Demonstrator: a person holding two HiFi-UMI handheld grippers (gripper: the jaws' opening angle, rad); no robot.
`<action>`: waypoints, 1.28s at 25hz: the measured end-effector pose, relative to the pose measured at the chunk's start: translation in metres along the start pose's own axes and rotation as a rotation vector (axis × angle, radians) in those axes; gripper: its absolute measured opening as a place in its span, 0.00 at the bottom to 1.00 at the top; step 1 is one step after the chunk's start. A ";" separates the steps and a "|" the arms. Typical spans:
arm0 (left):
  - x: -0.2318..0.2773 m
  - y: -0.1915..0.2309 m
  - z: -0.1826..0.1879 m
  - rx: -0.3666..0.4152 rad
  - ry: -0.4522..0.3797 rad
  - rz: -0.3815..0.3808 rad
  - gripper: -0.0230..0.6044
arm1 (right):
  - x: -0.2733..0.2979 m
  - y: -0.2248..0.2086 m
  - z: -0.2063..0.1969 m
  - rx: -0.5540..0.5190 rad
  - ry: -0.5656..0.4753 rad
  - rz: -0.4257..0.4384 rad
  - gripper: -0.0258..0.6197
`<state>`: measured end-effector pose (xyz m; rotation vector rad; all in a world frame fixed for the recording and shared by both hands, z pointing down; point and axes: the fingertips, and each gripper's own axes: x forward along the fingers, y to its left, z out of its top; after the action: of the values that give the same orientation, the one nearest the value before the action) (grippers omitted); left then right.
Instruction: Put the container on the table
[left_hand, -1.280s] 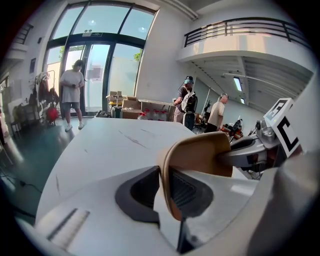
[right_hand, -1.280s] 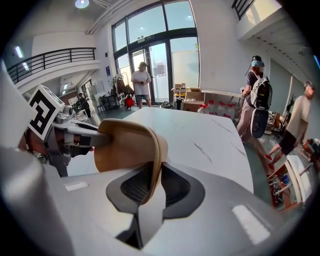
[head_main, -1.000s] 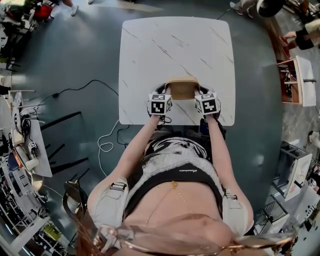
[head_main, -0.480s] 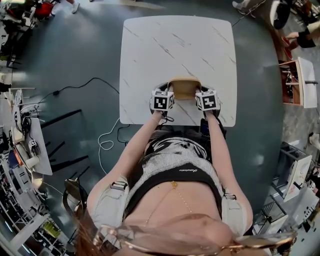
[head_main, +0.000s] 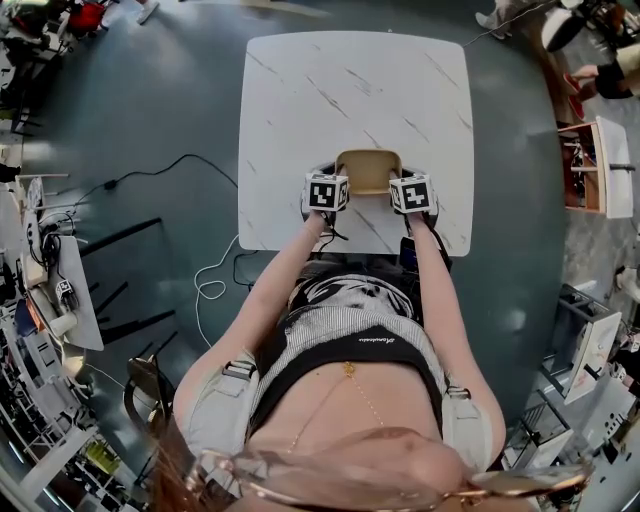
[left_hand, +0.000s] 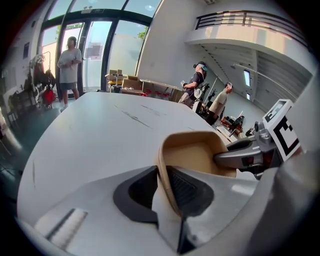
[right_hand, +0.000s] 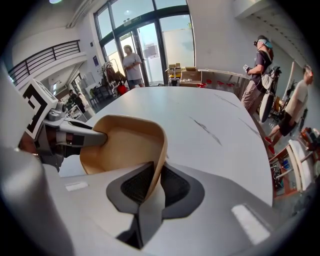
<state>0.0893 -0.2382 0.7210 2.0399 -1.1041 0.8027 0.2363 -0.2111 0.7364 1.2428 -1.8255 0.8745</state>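
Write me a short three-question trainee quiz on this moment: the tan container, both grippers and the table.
1. True or false: the left gripper is shut on the rim of the tan container.
2. What is the right gripper shut on? A) the container's rim B) a cup C) nothing
3. Fill in: beneath the container lies the white, veined ____.
Key: 1 true; 2 A; 3 table.
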 end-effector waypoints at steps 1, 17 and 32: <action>0.002 0.000 -0.001 -0.001 0.010 0.001 0.12 | 0.001 -0.001 0.000 0.001 0.007 -0.001 0.15; 0.021 0.004 -0.008 0.003 0.111 0.002 0.12 | 0.013 -0.003 -0.001 0.012 0.151 0.031 0.17; 0.022 0.003 -0.006 -0.009 0.109 -0.033 0.13 | 0.017 -0.003 -0.001 0.014 0.239 0.117 0.18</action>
<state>0.0954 -0.2451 0.7423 1.9766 -1.0094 0.8802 0.2353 -0.2183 0.7523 0.9999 -1.7143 1.0551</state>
